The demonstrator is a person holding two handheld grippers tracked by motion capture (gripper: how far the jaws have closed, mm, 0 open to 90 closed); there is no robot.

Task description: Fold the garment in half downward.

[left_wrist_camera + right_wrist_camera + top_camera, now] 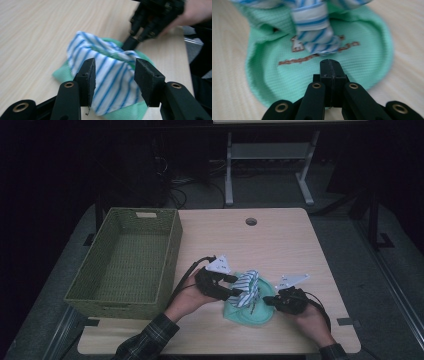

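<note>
A blue-and-white striped cloth [248, 287] lies bunched on a mint-green cloth [250, 316] near the table's front edge. My left gripper [235, 289] comes at it from the left. In the left gripper view its jaws [115, 75] stand apart with the striped cloth [110, 72] between them, the pads not squeezing it. My right gripper [267, 300] sits at the right of the pile, and its tip touches the cloth edge [130, 45]. Its jaws [330, 67] are shut together over the green cloth [367, 50], which bears brown embroidery. The striped cloth [314, 30] rises just beyond.
A woven olive basket [172, 245] stands at the table's left, its inside bare. The light wooden table [285, 245] has a round cable hole [251, 221] near its far edge. A white desk frame [229, 175] stands on the floor beyond.
</note>
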